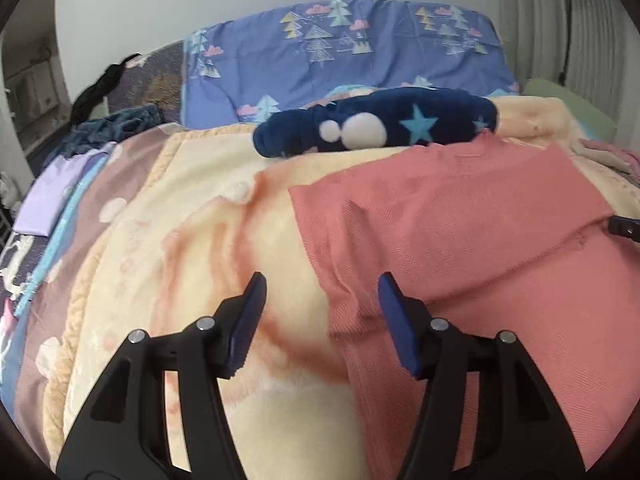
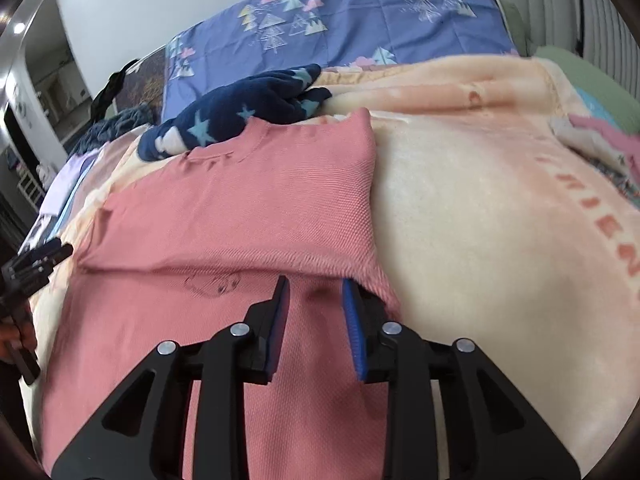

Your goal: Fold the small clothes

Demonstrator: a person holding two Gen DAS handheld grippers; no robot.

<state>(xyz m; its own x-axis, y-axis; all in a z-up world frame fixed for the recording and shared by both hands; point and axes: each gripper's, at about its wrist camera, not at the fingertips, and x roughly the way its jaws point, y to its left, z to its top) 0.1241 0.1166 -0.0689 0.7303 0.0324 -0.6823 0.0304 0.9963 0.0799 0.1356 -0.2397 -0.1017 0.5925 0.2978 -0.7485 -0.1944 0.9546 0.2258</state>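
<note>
A small pink knit garment (image 1: 460,232) lies flat on a cream blanket (image 1: 208,240) on the bed, its upper part folded down over the lower part (image 2: 240,200). My left gripper (image 1: 322,284) is open and empty, its jaws straddling the garment's left edge. My right gripper (image 2: 314,284) is open over the garment near its right edge, just below the fold; its right finger (image 2: 354,320) sits beside the folded layer's edge. The left gripper also shows at the left of the right wrist view (image 2: 32,264).
A rolled navy fleece with stars (image 1: 376,126) lies behind the garment. A blue tree-print pillow (image 1: 344,52) stands against the wall. Folded lilac cloth (image 1: 56,192) and dark clothes (image 1: 112,128) lie at the left. Pink and grey clothes (image 2: 600,140) lie at the right.
</note>
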